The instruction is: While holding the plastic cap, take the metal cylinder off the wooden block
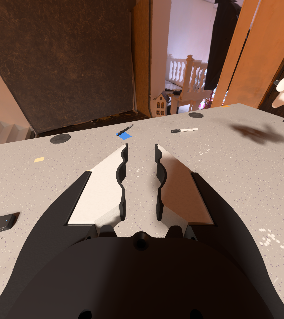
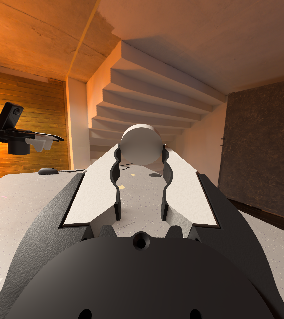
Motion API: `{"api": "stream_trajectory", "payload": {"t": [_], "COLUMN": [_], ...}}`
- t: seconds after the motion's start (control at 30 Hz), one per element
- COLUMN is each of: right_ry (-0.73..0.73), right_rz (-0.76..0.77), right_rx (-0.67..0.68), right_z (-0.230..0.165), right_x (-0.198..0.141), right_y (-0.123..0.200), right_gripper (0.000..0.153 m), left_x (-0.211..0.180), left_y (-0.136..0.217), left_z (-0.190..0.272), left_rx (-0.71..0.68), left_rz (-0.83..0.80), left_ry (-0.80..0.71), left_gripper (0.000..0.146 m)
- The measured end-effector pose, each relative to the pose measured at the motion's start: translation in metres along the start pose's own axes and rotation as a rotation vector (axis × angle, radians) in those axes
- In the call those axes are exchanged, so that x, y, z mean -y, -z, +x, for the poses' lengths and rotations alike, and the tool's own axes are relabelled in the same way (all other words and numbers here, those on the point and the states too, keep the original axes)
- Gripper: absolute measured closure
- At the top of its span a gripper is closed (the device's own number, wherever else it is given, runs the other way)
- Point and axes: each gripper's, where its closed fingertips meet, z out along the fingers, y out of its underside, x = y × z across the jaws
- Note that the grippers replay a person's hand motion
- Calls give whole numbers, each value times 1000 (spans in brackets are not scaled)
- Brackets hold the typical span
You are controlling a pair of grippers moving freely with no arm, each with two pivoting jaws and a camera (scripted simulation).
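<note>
Right gripper (image 2: 141, 146) pinching plastic cap (image 2: 141, 144) at fingertips, high above speckled table (image 2: 25, 198), left gripper (image 1: 141, 146) spread, holding nothing, bare tabletop ahead, 2 pens (image 1: 184, 130) near far edge.

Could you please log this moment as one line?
right gripper: shut on cap, lifted | left gripper: open, empty, over table | cylinder, block: unseen

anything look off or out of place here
Nothing is spilled or damaged. The oddity: neither view shows a metal cylinder or wooden block. The right gripper grips the plastic cap at its fingertips; the left gripper is open and empty.
</note>
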Motion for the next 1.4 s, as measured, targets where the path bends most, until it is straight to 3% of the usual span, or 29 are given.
{"api": "stream_trajectory", "payload": {"t": [1.4], "right_ry": [14], "right_rz": [-30], "right_rx": [1], "right_z": [-1], "right_x": [-4], "right_y": [-1], "right_gripper": [105], "left_x": [3], "left_y": [1], "left_z": [5], "left_rx": [18], "left_rz": [-11], "left_ry": [-34], "left_gripper": [117]}}
